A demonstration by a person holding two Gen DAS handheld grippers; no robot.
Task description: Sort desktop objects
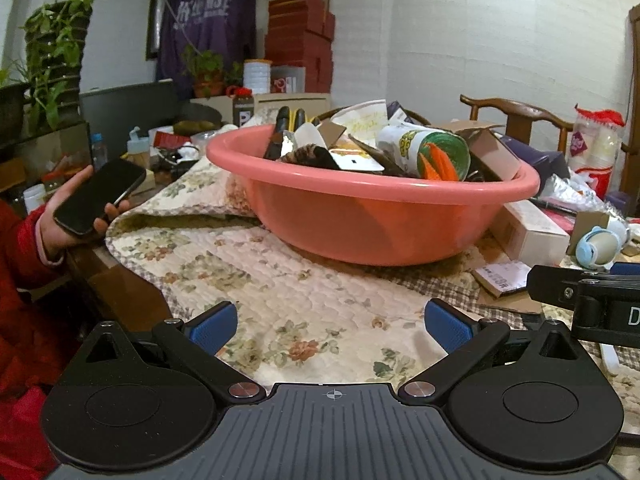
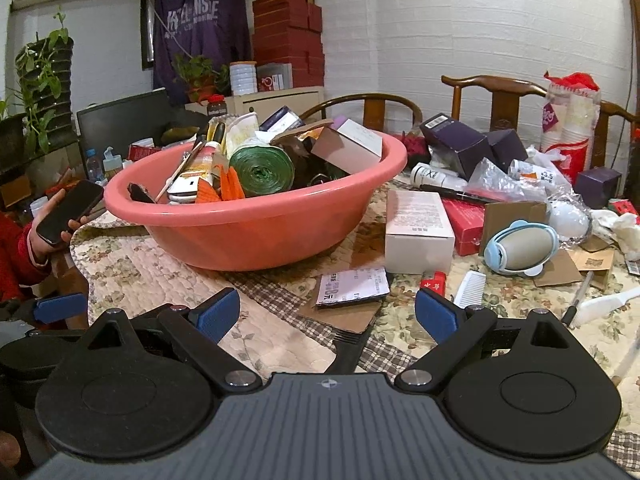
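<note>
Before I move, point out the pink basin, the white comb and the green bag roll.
pink basin (image 2: 256,240): right wrist view, front outer wall.
white comb (image 2: 471,289): right wrist view, middle of its toothed body.
green bag roll (image 2: 262,174): right wrist view, round end face.

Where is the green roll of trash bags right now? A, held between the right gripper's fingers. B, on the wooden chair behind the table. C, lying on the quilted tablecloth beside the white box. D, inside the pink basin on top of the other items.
D: the green roll of trash bags lies among the clutter inside the pink basin, while the right gripper is open and empty.
</note>
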